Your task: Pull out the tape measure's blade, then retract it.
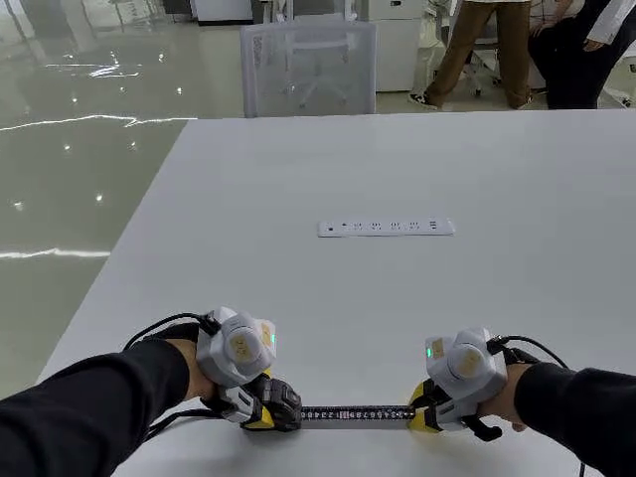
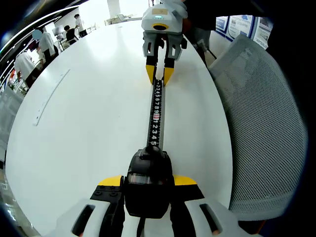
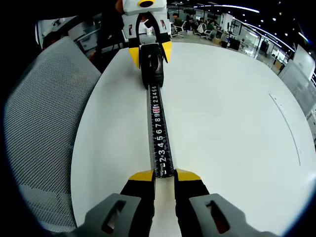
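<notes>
A black tape measure case (image 1: 279, 404) lies near the front edge of the white table, and my left gripper (image 1: 260, 405) is shut on it. The case (image 2: 149, 182) sits between the yellow-tipped jaws in the left gripper view. Its dark blade (image 1: 356, 412) with white numbers runs out flat to the right. My right gripper (image 1: 422, 412) is shut on the blade's end, with the blade (image 3: 159, 133) leading away from its jaws (image 3: 163, 176) toward the case (image 3: 150, 63). In the left gripper view the blade (image 2: 155, 116) stretches to the right gripper (image 2: 159, 74).
A white power strip (image 1: 386, 228) lies at the middle of the table (image 1: 328, 179). A mesh chair (image 1: 308, 68) stands beyond the far edge, and another mesh chair back (image 2: 261, 128) is close behind me. People stand at the far right (image 1: 497, 50).
</notes>
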